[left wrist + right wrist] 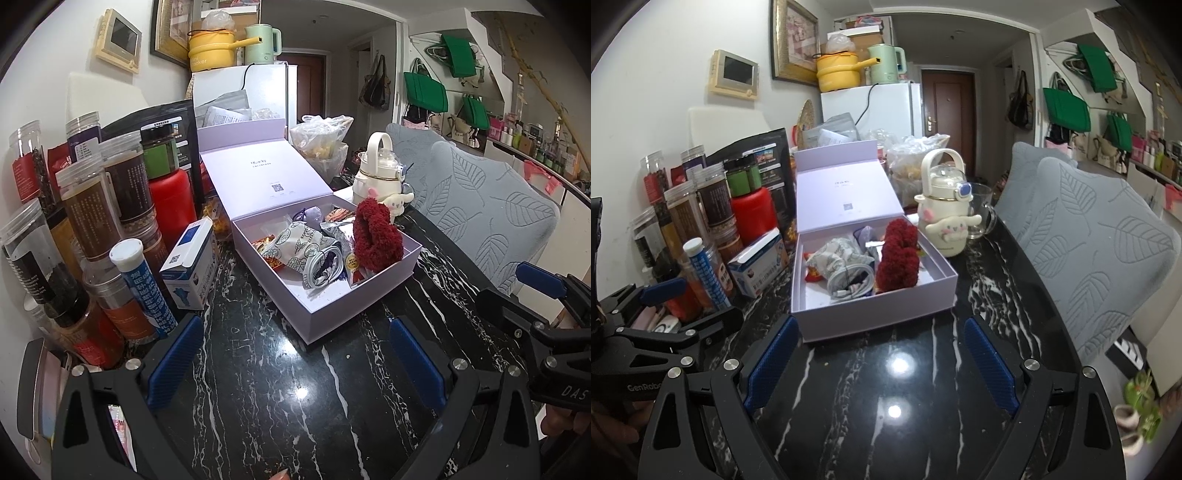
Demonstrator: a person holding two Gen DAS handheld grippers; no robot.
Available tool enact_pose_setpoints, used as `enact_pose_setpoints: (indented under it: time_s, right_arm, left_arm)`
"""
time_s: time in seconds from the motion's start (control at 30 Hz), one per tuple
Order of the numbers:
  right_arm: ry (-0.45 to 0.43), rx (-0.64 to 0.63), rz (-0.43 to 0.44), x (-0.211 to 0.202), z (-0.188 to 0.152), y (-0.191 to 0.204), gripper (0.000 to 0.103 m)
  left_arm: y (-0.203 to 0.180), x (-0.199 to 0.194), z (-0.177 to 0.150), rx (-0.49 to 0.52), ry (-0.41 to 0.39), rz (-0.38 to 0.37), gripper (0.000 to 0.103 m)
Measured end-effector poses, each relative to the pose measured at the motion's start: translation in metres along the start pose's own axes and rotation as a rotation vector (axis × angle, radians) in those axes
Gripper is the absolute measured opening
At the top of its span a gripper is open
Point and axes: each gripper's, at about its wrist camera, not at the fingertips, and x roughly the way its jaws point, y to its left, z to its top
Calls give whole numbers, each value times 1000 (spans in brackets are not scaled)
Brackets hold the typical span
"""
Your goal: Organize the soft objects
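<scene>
An open lilac box [343,309] [875,317] stands on the black marble table, its lid tilted back. Inside lie a fuzzy dark red soft item [375,240] [898,254], a patterned grey fabric pouch [295,247] [836,256], a white coiled cable [323,266] and snack packets. My left gripper [295,363] hovers open over the table in front of the box, nothing between its blue pads. My right gripper [881,363] is likewise open and empty before the box. Each gripper shows in the other's view: the right one [546,306], the left one [668,306].
Jars, a red bottle [171,203] and a blue-white carton [192,264] crowd the table's left side. A white kettle-shaped bottle with a plush charm [947,218] and a glass mug [982,214] stand right of the box. A grey leaf-patterned chair back [1104,254] borders the right edge.
</scene>
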Motion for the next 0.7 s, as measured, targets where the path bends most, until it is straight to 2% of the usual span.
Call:
enact_pose_setpoints:
  time_s: [0.7]
  right_arm:
    - [4,-2,-10,-1,-3,0,92]
  left_arm:
    - [-1,4,-2,-7,25,-4,102]
